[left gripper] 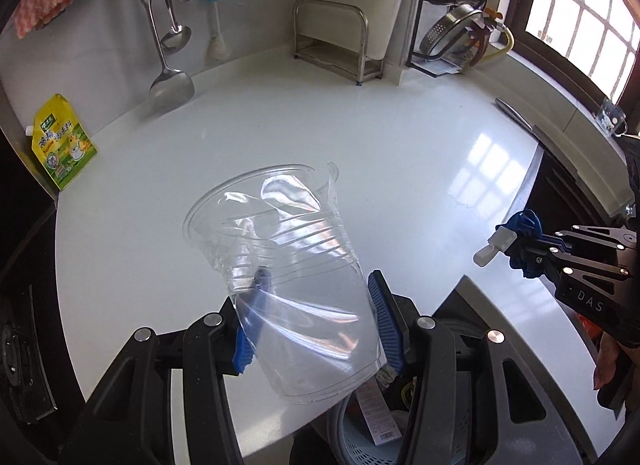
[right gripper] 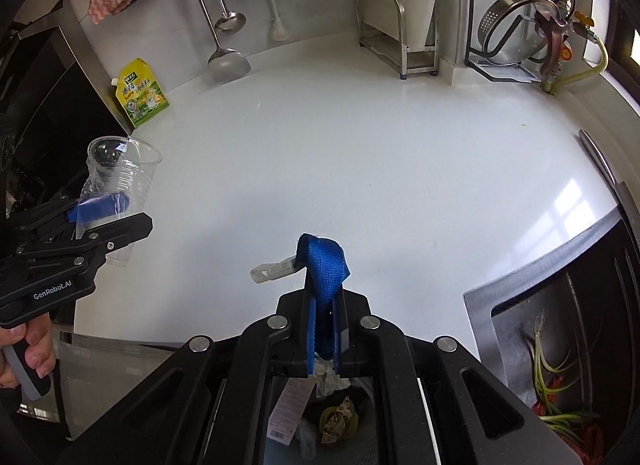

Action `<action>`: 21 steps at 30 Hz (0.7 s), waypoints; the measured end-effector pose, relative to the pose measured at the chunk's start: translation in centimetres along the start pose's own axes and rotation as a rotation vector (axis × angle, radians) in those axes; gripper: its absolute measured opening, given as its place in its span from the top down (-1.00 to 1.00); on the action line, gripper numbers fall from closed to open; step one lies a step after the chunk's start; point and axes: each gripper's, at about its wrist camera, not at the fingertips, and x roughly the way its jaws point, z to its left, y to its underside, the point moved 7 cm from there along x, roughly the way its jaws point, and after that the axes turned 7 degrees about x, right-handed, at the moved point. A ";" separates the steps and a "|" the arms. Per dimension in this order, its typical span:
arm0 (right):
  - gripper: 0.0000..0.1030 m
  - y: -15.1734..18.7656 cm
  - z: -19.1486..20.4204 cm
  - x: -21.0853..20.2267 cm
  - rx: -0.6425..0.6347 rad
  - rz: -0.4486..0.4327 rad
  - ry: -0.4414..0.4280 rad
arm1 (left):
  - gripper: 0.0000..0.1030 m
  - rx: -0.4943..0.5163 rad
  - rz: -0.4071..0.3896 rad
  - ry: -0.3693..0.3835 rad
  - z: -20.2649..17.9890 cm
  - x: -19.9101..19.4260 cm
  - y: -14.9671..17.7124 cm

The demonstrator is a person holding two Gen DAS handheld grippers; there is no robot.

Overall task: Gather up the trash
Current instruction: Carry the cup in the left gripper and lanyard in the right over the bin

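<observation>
The left hand-held gripper (left gripper: 316,317) clamps a clear plastic cup (left gripper: 280,261), tilted above the white worktop (left gripper: 360,137). The right hand-held gripper (right gripper: 322,265) pinches a small white plastic clip (right gripper: 274,269) at its closed blue tips. A trash bin (right gripper: 320,417) with rubbish sits below the worktop edge.

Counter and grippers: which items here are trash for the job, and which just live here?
Job:
cup, in left gripper
plastic clip, in right gripper
bin

Not part of it:
seasoning pouch
ladles
rack
strainers
</observation>
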 end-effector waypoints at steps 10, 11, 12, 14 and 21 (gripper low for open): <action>0.88 7.0 0.0 -1.4 -0.014 0.044 -0.005 | 0.06 0.057 0.037 0.033 -5.3 -0.8 4.3; 0.88 7.6 0.0 -1.5 -0.013 0.049 -0.007 | 0.06 0.061 0.039 0.036 -5.7 -0.8 4.6; 0.88 8.1 0.0 -1.5 -0.013 0.054 -0.007 | 0.06 0.066 0.042 0.040 -6.2 -0.8 4.8; 0.88 9.1 0.0 -1.7 -0.009 0.061 -0.007 | 0.06 0.076 0.045 0.045 -6.8 -0.8 5.2; 0.88 12.0 -0.4 -1.8 0.007 0.088 -0.002 | 0.05 0.099 0.064 0.066 -8.7 -0.6 6.7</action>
